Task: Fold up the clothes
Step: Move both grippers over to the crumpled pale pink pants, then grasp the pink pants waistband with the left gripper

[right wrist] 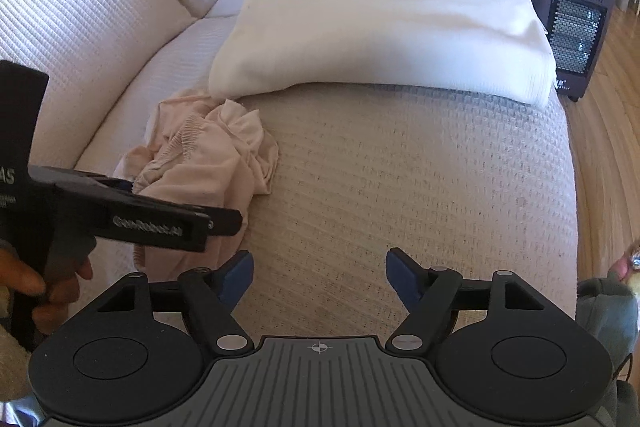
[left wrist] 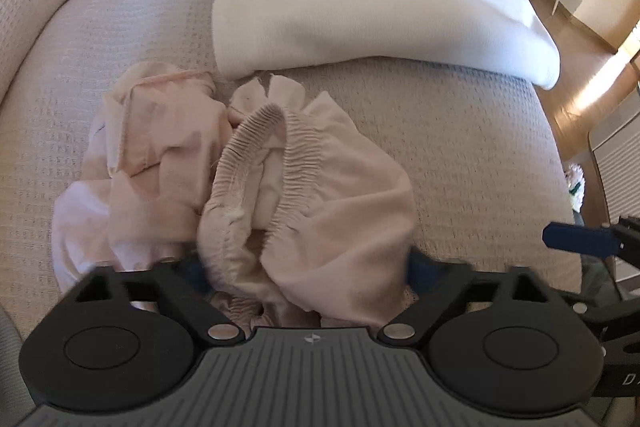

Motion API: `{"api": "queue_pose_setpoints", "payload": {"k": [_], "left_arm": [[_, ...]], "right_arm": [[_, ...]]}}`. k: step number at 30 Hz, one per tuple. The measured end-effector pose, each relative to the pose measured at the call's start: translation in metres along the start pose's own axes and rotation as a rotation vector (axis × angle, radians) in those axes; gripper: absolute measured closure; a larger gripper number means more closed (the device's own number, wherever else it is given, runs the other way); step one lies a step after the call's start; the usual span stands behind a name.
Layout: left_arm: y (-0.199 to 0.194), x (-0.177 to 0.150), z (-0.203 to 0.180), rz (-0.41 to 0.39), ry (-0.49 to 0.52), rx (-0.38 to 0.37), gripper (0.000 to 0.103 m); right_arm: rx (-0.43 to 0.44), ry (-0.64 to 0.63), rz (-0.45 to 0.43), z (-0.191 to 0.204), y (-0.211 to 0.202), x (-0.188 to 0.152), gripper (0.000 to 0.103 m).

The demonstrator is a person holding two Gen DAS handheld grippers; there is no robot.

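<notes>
Crumpled pale pink garment with a gathered elastic waistband (left wrist: 256, 183) lying on the beige waffle-weave sofa seat (right wrist: 420, 187), just below a folded white blanket (right wrist: 380, 31); left tool (left wrist: 308, 267) parted around bunched fabric, grip unclear; right tool (right wrist: 320, 273) open, empty.

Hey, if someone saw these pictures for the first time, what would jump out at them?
First, the crumpled pink garment heaped on the waffle-weave sofa cover, bunched between the left gripper's fingers. Behind it lies a big white folded blanket. The right gripper hangs open over bare cover.
</notes>
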State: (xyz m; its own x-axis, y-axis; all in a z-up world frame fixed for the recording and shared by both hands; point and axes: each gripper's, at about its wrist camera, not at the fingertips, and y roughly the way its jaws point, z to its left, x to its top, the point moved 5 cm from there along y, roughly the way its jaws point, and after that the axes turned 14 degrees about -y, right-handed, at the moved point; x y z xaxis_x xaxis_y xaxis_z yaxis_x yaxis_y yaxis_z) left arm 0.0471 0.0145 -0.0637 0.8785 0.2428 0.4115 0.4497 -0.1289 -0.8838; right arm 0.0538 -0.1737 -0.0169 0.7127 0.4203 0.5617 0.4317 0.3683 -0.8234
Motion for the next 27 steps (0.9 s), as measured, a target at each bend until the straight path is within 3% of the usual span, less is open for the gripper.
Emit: {"api": "queue_pose_setpoints", "payload": {"k": [4,7,13,15,21,27], "left_arm": [[-0.010,-0.002,-0.005,-0.023,0.004,-0.015,0.066],[-0.026,-0.006,-0.013,-0.032,0.009,-0.087,0.075],[-0.044,-0.025,-0.037,0.012,0.053,-0.156,0.077],[-0.049,-0.031,-0.040,0.026,0.058,-0.177,0.077],[-0.051,-0.049,-0.051,0.043,0.073,-0.177,0.077],[-0.062,-0.062,-0.061,0.086,0.099,-0.236,0.077]], "right_arm": [[-0.002,-0.007,0.002,0.002,0.000,0.000,0.027],[-0.011,-0.001,-0.004,0.001,-0.003,0.000,0.027],[-0.063,0.002,-0.037,-0.004,-0.020,-0.002,0.026],[-0.078,-0.002,-0.043,-0.005,-0.028,-0.007,0.022],[-0.106,0.060,-0.065,-0.018,-0.050,-0.022,0.020],[-0.130,0.111,-0.075,-0.030,-0.057,-0.028,0.020]]}}
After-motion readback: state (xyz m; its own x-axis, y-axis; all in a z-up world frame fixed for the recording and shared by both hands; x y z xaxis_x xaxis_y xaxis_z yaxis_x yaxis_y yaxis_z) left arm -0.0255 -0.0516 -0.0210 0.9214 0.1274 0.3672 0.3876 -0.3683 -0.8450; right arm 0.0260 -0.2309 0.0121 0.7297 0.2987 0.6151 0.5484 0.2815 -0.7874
